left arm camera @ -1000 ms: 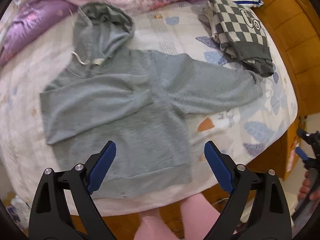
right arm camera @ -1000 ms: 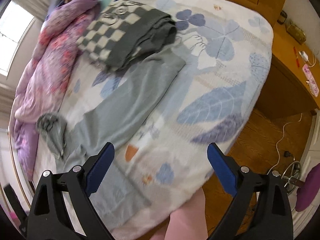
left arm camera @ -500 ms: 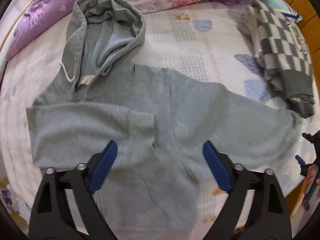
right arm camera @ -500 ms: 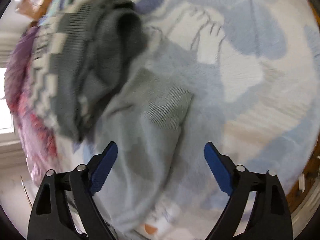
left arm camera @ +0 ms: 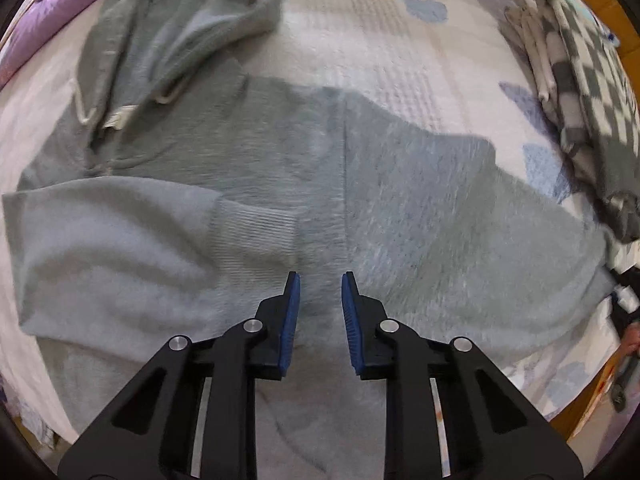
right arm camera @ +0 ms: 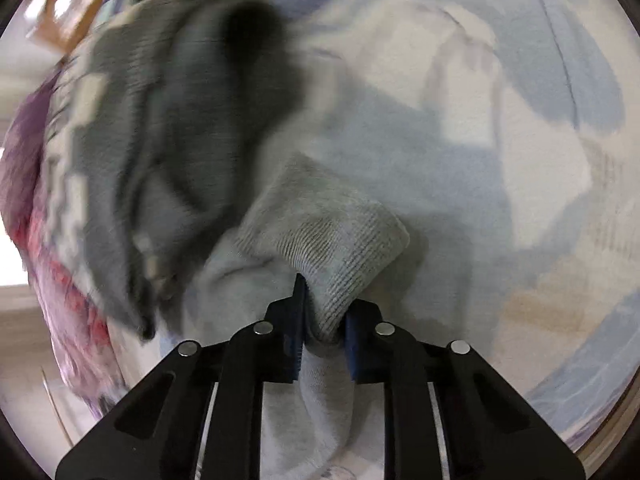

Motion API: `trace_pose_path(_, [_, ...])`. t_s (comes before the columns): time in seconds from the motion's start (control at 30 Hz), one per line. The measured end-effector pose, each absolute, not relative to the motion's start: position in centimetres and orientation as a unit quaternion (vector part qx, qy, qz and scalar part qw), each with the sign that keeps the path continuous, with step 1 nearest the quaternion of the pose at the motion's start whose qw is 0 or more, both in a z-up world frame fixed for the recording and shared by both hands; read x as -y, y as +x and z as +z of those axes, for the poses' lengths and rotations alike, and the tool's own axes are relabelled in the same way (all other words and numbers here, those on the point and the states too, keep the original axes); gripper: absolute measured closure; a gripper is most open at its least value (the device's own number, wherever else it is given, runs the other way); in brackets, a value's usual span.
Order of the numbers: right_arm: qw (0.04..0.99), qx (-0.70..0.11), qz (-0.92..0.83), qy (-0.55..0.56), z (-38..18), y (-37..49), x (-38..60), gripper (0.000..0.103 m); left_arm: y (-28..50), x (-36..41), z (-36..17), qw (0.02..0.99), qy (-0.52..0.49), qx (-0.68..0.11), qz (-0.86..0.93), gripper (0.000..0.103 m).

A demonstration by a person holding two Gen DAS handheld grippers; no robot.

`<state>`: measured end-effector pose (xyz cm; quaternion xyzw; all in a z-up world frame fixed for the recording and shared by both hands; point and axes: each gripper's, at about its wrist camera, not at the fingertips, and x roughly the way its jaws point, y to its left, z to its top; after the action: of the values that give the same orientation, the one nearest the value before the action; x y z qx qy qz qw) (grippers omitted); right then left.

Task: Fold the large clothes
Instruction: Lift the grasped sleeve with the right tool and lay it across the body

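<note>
Grey hoodie (left arm camera: 280,168) lies flat on the bed (left arm camera: 384,52), front up, fleecy surface, hood (left arm camera: 192,12) toward the pillows with a white drawstring at the neck. One sleeve is already folded across the chest, its ribbed cuff (left arm camera: 260,228) ending near the middle of the body. The other sleeve runs out toward the right of the left wrist view, its end right by a folded checked garment (left arm camera: 580,80).

Left hand-held gripper (left arm camera: 318,280): pointing down over the hoodie's midline, just below the folded cuff. Jaws have just been closing and now stand narrowly apart. Grey fabric shows in the gap, but I cannot tell whether the blue pads (left arm camera: 291,320) pinch it or only hover over it.

Right hand-held gripper (right arm camera: 322,312): jaws have just been closing and are now clamped on the outstretched sleeve's ribbed cuff (right arm camera: 332,232), fabric bunched up between the pads, cuff puckered above them.

View differences:
- Left wrist view gives the full garment layout: hood, folded sleeve, body, long sleeve, purple and pink bedding (left arm camera: 36,12) at the top edge. At far right edge only a sliver of the other tool and a fingertip.
- Right wrist view gives the cuff grip close up, the checked garment (right arm camera: 160,140) (blurred) just beside the cuff, and the leaf-print bed sheet (right arm camera: 520,120) under it. Hood and body are out of that view.
</note>
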<state>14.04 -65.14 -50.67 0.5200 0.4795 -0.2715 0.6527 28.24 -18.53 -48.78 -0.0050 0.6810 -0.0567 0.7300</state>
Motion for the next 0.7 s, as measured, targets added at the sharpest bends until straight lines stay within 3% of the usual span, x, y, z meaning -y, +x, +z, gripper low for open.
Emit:
trace_pose_path(0.3, [0.773, -0.408, -0.203, 0.442, -36.0, 16.5, 61.5, 0.089, 28.1, 19.0, -52.5, 0.719, -0.021, -0.691, -0.068, 0.086])
trace_pose_path(0.53, [0.851, -0.353, -0.096, 0.377, -24.0, 21.3, 52.0, 0.089, 28.9, 19.3, -53.0, 0.723, -0.032, -0.684, -0.09, 0.085])
trace_pose_path(0.7, [0.879, -0.345, -0.037, 0.328, -19.4, 24.8, 43.1, 0.089, 29.7, 18.0, -52.3, 0.701, -0.04, -0.704, -0.109, 0.088])
